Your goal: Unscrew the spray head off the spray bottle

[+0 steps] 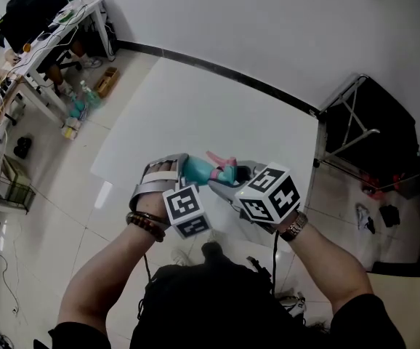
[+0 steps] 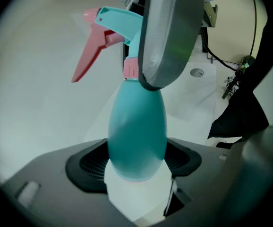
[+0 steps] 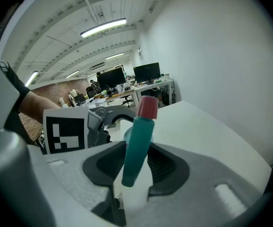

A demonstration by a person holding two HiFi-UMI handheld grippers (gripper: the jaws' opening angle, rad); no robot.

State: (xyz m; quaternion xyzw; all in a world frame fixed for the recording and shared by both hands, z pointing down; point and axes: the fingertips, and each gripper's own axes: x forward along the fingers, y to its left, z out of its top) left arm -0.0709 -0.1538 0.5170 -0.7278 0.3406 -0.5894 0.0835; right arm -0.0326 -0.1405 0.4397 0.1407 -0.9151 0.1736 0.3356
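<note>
White table [image 1: 195, 107]; teal spray bottle [image 1: 199, 171] aloft

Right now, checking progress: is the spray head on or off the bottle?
On: spray head joins the bottle at its pink collar, no gap.

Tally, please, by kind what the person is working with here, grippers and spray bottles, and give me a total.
Grippers: 2, the left gripper and the right gripper
Spray bottles: 1, the teal spray bottle with its spray head on
Total: 3
</note>
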